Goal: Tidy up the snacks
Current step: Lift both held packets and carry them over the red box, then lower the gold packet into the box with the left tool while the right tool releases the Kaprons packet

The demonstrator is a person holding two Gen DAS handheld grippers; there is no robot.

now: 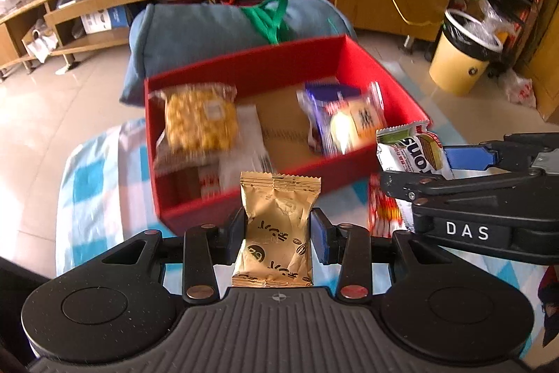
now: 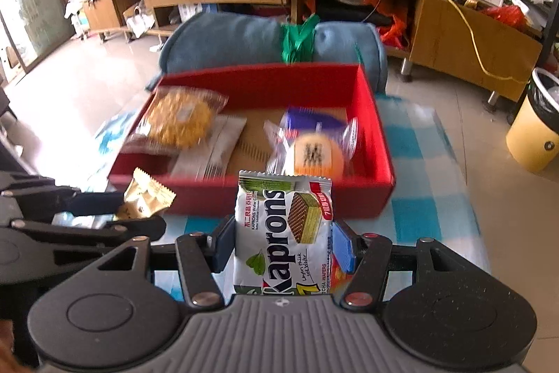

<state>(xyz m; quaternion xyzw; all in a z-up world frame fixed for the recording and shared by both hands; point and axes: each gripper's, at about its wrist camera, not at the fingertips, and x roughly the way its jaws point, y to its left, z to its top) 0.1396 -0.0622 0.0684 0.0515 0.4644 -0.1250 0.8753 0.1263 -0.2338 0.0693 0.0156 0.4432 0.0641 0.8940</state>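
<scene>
A gold snack packet (image 1: 276,229) is pinched upright between the blue pads (image 1: 320,240) of the left gripper (image 1: 277,235), its crimped top edge standing above the fingertips. One white and green Kaprons wafer packet (image 2: 284,233) is clamped the same way in the right gripper (image 2: 283,242), the pads pressed on both of its long sides. In each wrist view the other gripper is seen off to the side with its own packet, so two snacks are held in all, one per gripper.

Straight ahead of both sets of jaws lies one red box (image 1: 384,76), open at the top. Inside it about four snacks can be counted: a clear bag of yellow puffed pieces (image 1: 201,119) at the far left, a white wrapper (image 1: 249,142) beside and partly under it, a red and white pack (image 1: 209,179) at the near left corner, and a blue and clear pack with a round cake (image 2: 314,145) to the right. Bare cardboard floor (image 1: 286,128) is left open between the left group and the right pack, ahead of the jaws. The near wall of the box is just beyond the gold packet's tip in the left view, and just beyond the wafer packet's top in the right view.

The box rests on a blue and white checked cloth (image 2: 419,142), with free cloth to the right of the right gripper. Another red and white pack (image 1: 382,215) lies on the cloth between the two grippers. Beyond the box a blue rolled cushion (image 2: 227,41) is seen, and farther right one yellow bin (image 2: 534,124) stands on the floor.
</scene>
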